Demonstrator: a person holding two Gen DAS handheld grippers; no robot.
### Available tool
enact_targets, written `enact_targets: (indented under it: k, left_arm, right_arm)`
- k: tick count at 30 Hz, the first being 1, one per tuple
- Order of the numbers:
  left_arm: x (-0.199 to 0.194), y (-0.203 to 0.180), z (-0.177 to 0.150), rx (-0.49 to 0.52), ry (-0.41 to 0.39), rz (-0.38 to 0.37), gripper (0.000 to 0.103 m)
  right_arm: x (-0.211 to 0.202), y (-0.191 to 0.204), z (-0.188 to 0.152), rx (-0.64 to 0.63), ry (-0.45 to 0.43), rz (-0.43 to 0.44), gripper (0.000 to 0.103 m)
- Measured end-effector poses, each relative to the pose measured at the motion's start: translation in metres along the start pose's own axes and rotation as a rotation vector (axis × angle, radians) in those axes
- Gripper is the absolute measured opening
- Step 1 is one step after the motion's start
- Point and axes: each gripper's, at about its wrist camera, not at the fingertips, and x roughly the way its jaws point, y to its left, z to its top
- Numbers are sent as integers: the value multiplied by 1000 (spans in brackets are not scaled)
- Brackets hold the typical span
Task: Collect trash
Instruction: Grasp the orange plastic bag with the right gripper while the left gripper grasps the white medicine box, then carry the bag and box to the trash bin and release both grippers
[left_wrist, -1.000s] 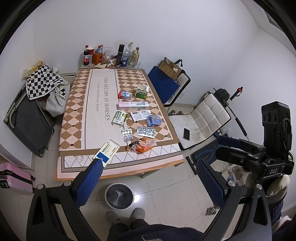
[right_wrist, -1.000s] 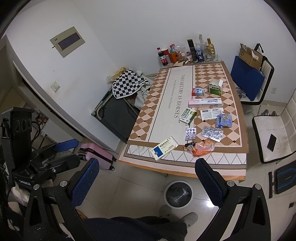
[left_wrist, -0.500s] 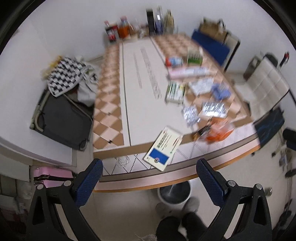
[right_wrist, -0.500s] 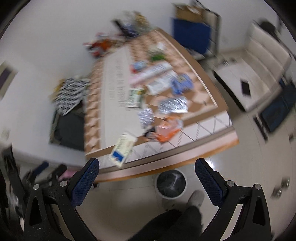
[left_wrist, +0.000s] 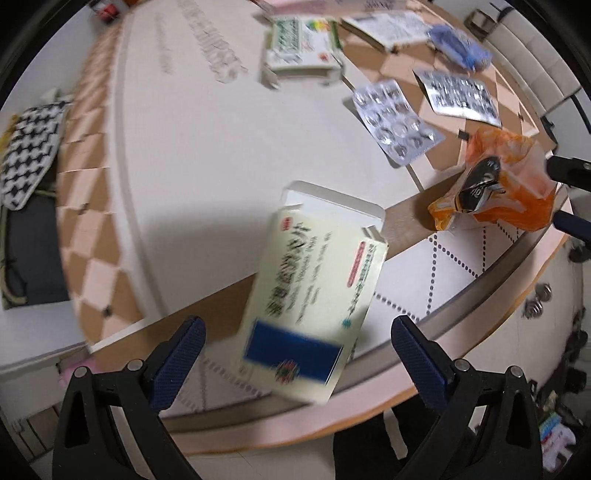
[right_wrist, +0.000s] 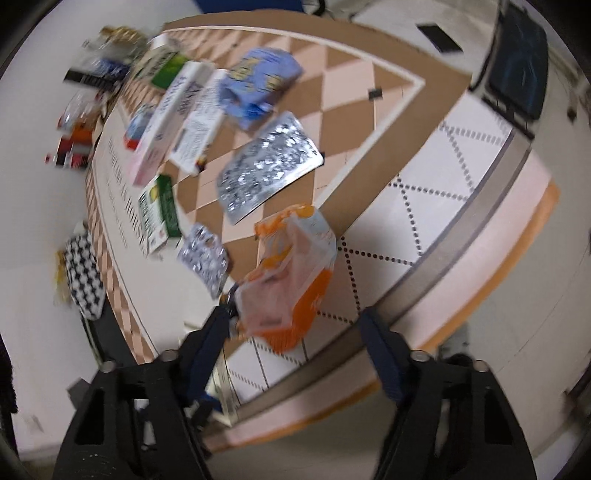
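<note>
Lying flat near the front edge of the surface (left_wrist: 207, 155), a pale medicine box (left_wrist: 314, 291) with a blue block sits between the spread fingers of the left tool (left_wrist: 295, 347), untouched. To its right, a crumpled orange wrapper (right_wrist: 291, 280) rests on the patterned cloth between the wide-open fingers of the right tool (right_wrist: 295, 339); the left finger looks close against it, contact unclear through blur. Blister packs (right_wrist: 266, 166) lie beyond.
</note>
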Motion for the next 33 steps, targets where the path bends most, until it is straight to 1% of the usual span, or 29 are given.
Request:
enact_targets:
  k: [1, 3, 4, 5, 6, 7, 9, 13, 15, 19, 23, 26, 33]
  left_arm:
    - [6, -1, 2, 7, 12, 3, 102]
    - [17, -4, 5, 23, 34, -7, 102]
    - [20, -4, 6, 25, 39, -9, 102]
    - [22, -5, 7, 26, 39, -14, 99]
    - [24, -4, 7, 20, 41, -18, 94]
    - [26, -3, 8, 16, 46, -18, 79]
    - [25, -1, 9, -1, 36, -20, 78]
    - [26, 0, 8, -18, 21, -13, 77]
    - [33, 0, 14, -36, 17, -6, 77]
    - [32, 0, 9, -66, 1, 12, 77]
    - [17, -2, 1, -95, -35, 20, 77]
    - [0, -5, -8, -125, -75, 15, 77]
    - [-39, -6, -38, -221, -159, -12, 77]
  right_arm:
    - [6, -2, 1, 13, -2, 4, 59]
    - [17, -6, 4, 37, 0, 16, 41]
    - [23, -7, 6, 48, 4, 29, 37]
    - [27, -7, 7, 53, 7, 42, 25]
    - [29, -8, 7, 54, 7, 45, 19]
    - [30, -7, 7, 49, 4, 49, 18]
    - [30, -3, 8, 24, 0, 52, 15]
    - [27, 2, 9, -8, -3, 50, 12]
    - [24, 3, 9, -23, -4, 48, 11]
    - [17, 5, 8, -57, -5, 44, 9]
    - [7, 9, 6, -102, -11, 42, 8]
    - [-3, 14, 1, -156, -18, 38, 7]
    - [-34, 19, -25, -271, -32, 65, 7]
